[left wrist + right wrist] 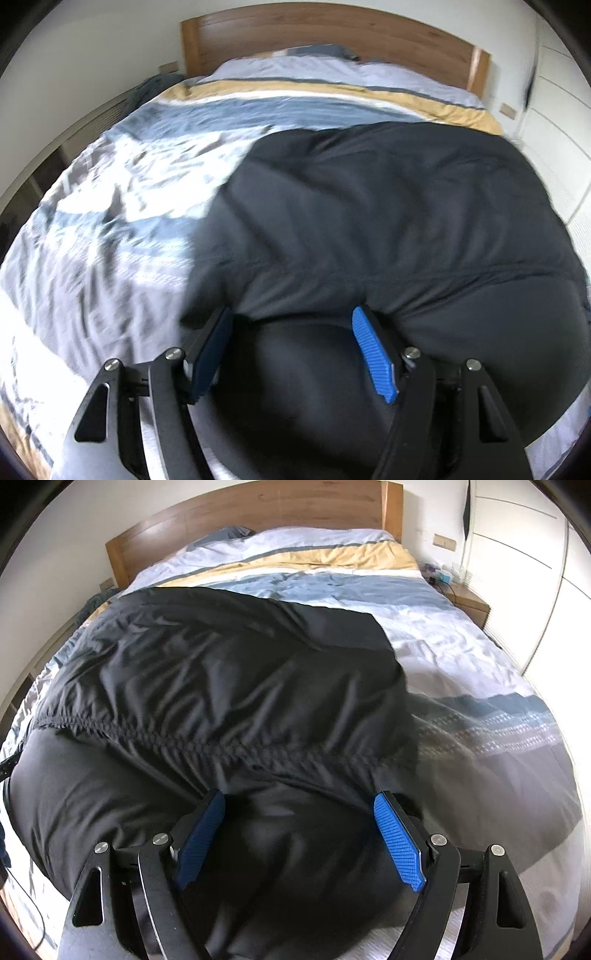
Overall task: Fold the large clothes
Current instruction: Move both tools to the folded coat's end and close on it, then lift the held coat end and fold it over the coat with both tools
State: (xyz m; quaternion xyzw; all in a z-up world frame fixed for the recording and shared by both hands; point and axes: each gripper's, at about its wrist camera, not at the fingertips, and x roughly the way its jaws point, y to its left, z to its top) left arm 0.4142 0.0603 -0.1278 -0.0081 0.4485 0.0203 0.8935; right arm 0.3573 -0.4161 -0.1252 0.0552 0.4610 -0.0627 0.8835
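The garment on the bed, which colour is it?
Plain black garment, clearest in the right wrist view.

This is a bedroom in a home. A double bed fills both views, with a wooden headboard (258, 513) at 12 o'clock against a white wall. A striped duvet (443, 635) in blue, white and yellow covers the mattress, and a pillow (317, 51) lies by the headboard. A wooden bedside table (467, 602) stands at 2 o'clock, beside white wardrobe doors (535, 572).
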